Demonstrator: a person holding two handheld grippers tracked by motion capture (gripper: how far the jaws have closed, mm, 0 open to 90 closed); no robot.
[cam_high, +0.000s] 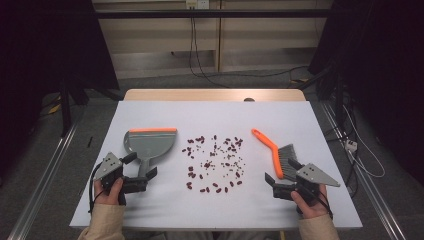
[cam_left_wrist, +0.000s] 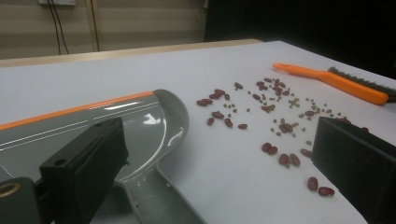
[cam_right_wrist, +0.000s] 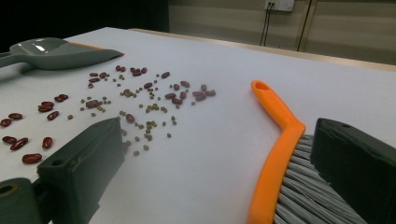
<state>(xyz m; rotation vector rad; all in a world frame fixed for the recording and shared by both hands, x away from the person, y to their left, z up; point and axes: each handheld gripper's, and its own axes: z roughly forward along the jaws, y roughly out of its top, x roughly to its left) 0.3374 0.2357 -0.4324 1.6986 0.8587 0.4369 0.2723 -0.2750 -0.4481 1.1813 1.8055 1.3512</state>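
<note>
Left tool open over dustpan handle; right tool open astride brush.

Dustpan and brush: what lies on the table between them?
Scattered red beans mixed with small green ones lie on the white table between the grey dustpan and the orange brush, seen clearly in the high view.

Lab recording bay, black curtains, floor rails, loose cables
</note>
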